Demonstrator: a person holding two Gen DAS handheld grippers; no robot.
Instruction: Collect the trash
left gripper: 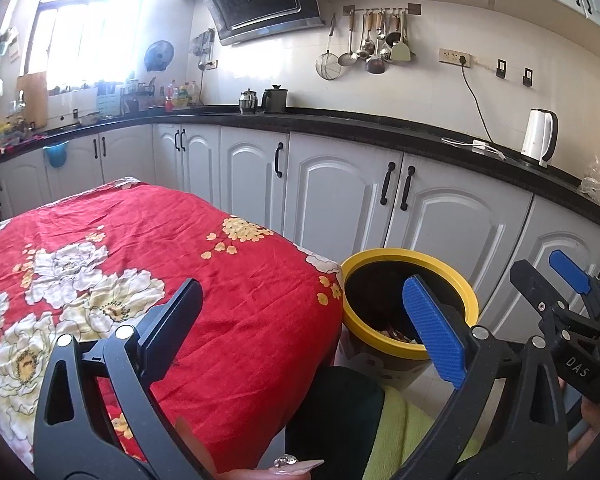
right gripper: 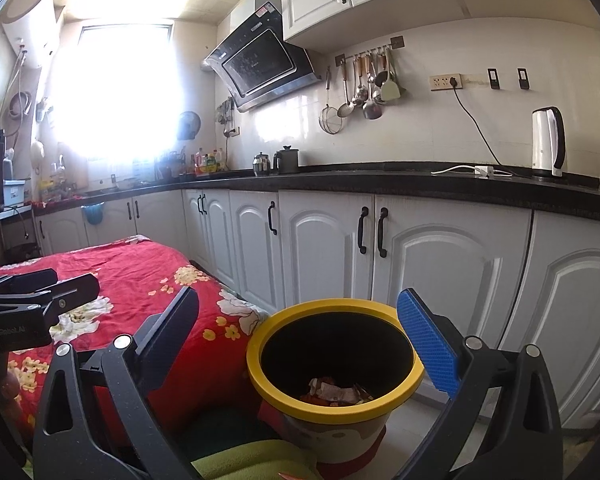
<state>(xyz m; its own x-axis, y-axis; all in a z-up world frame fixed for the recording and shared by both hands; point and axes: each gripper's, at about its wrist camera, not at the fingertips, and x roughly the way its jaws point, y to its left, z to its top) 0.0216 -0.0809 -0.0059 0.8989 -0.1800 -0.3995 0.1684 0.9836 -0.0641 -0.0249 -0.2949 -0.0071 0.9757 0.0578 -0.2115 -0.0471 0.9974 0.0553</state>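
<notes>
Both grippers empty right now. My left gripper [left gripper: 304, 328] is spread wide with nothing between the fingers, held up over the near edge of the desk [left gripper: 228, 280], which is covered in a red flowered cloth; I see no trash on the part of the cloth in view, so my guess is collection is mostly done or the next piece lies out of frame. My right gripper [right gripper: 300, 340] is also spread wide and empty, hanging just above and slightly in front of the yellow-rimmed bin [right gripper: 260, 364], likely because that is the drop point. The bin stands on the floor, tight against the desk corner, to the right of my left gripper, placed there so a grab from the cloth needs only a short swing over. Crumpled paper scraps [right gripper: 336, 390] lie at the bottom of it, below my right gripper. In the left view, the right gripper shows at far right with "DAS" on its body. In the right view, the left gripper [right gripper: 40, 292] sits far left over the cloth with small pale lettering, too blurred to read surely. Range hood brand not legible.
</notes>
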